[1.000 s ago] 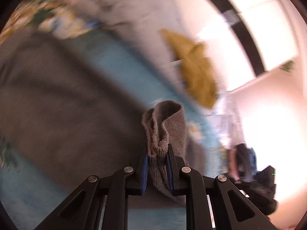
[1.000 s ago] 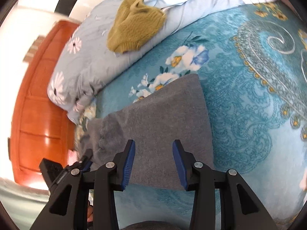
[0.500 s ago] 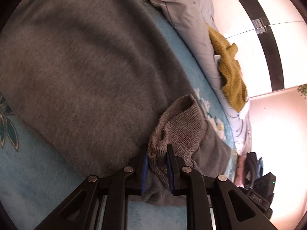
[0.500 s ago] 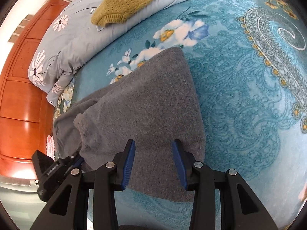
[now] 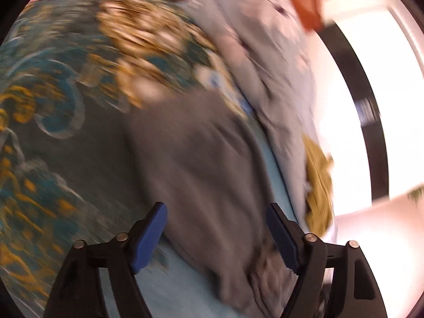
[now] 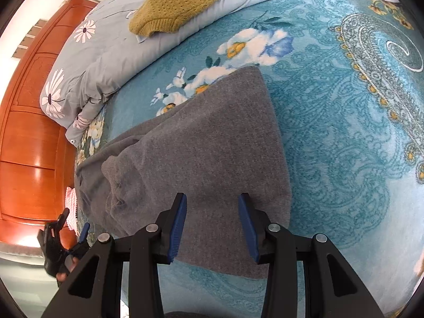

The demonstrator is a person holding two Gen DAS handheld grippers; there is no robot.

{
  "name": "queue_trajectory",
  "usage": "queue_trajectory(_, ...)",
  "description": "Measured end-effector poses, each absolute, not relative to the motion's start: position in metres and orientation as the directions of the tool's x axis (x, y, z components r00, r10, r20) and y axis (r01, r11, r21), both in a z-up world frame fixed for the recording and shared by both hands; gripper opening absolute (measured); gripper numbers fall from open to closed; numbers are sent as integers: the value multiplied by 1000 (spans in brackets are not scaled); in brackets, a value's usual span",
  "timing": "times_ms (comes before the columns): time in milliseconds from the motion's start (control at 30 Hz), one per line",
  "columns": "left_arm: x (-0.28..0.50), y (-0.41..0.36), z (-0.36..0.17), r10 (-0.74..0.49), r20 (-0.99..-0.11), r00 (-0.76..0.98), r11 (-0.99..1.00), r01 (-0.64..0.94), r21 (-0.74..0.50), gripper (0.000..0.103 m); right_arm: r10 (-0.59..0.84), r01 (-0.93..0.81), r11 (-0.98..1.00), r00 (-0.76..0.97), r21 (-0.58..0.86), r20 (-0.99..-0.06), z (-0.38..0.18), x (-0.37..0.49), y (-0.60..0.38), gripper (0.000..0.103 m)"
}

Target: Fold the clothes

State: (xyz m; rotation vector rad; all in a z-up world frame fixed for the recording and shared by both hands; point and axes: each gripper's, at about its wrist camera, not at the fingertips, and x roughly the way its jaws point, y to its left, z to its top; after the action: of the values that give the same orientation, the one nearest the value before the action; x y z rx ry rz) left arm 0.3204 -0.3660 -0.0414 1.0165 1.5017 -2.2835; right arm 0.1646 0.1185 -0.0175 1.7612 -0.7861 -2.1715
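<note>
My left gripper (image 5: 216, 235) has its jaws spread wide with nothing between the pads; the left wrist view is smeared by motion, so fine detail there is unreliable. My right gripper (image 6: 212, 225) also has its jaws spread and empty, poised above the near hem of the grey sweater (image 6: 201, 153).

Location of the work piece: the grey sweater lies flat on the teal patterned bedspread (image 6: 344, 137), partly folded. In the right wrist view its long axis runs from the near hem below my right jaws up and away toward the floral quilt (image 6: 87, 61); one sleeve with its ribbed cuff (image 6: 111, 164) lies turned in across the left side of the body.

Governing relation: the right gripper sits directly over the near edge, on the axis — the nearer tool for a lengthwise fold. The left gripper appears at the lower left of that view, beside the cuff side and off the cloth.

Judgement: the next fold likely requires both jaws to close on the near hem. The mustard knit (image 6: 175, 2) rests on the quilt, well apart.
</note>
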Motion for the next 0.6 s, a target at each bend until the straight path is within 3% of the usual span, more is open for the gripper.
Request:
queue_trajectory(267, 295, -403, -85, 251, -623, -741, -328, 540, -775, 88, -490, -121, -839, -255, 530, -833, -9, 162, 114, 42)
queue_trajectory(467, 277, -413, -96, 228, -592, -773, -292, 526, -799, 86, -481, -122, -846, -243, 518, -842, -10, 161, 117, 42)
queue_trajectory(500, 277, -415, -96, 214, -596, -774, -289, 532, -796, 83, -479, -123, -848, -240, 516, -844, -11, 161, 118, 42)
queue_trajectory(600, 270, -418, -91, 166, -683, -711, -358, 602, -713, 52, -480, -132, -846, -236, 517, -845, -13, 161, 121, 42)
